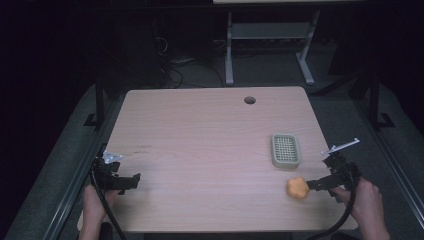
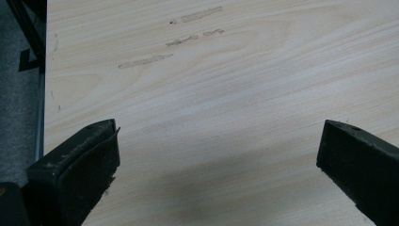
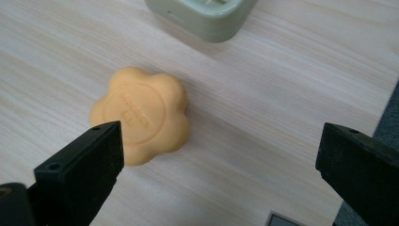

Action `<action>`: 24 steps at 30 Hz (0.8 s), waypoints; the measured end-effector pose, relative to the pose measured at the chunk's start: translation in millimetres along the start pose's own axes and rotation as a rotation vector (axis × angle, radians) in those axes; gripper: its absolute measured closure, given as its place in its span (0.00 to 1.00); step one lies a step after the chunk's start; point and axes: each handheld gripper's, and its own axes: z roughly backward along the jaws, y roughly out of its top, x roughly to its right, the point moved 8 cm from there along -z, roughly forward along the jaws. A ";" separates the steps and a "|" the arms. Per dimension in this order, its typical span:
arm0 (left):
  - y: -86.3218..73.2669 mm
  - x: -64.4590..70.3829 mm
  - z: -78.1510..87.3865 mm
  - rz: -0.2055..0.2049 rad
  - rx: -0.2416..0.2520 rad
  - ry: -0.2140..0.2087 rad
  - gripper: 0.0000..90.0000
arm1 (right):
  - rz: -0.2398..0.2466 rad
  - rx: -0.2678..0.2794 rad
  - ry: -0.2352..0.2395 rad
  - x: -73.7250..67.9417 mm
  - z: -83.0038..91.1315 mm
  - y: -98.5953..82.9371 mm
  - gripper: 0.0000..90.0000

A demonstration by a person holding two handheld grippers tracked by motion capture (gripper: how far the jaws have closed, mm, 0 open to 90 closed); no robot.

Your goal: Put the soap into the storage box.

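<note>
The wooden table (image 1: 200,150) is the biggest thing before me, pale and mostly bare, with a small round hole (image 1: 249,100) near its far edge and some faint scuff marks (image 2: 146,60) on my left side. On the right half lies a grey-green soap dish (image 1: 285,150) with a slotted top, and just near it, closer to me, sits the orange soap (image 1: 297,188), a flower-shaped piece with a round stamp on its face. The 2 are near but apart.

My right gripper (image 1: 320,184) is low beside the soap, its jaws spread wide and holding nothing. In the right gripper view the soap (image 3: 141,121) lies ahead of the left jaw and is not centred between the 2 jaws; I cannot tell if that jaw touches it already. The dish corner (image 3: 202,16) is at the top of this view, beyond the soap.

My left gripper (image 1: 131,181) rests at the left edge of the table, also wide open and empty, well apart from everything.

I judge that the step in hand is the approach to grasp the soap, and nothing is picked up yet. The next move, as I see it, calls for shifting the right gripper sideways so the soap comes between both jaws, then closing gently, because such a smooth rounded piece may slip out. After this, I think the soap goes into the dish
</note>
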 end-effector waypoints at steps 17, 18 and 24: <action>0.8 -0.2 -0.7 0.001 0.005 -0.001 0.00 | 0.082 -0.054 -0.001 -24.4 -9.3 10.2 0.00; 0.7 -0.2 -0.8 0.002 0.005 0.000 0.00 | 0.082 -0.054 -0.001 -24.4 -9.3 10.2 0.00; 0.6 -0.1 -0.9 0.000 0.001 -0.002 0.00 | 0.097 -0.066 0.007 -31.9 -13.6 13.5 0.00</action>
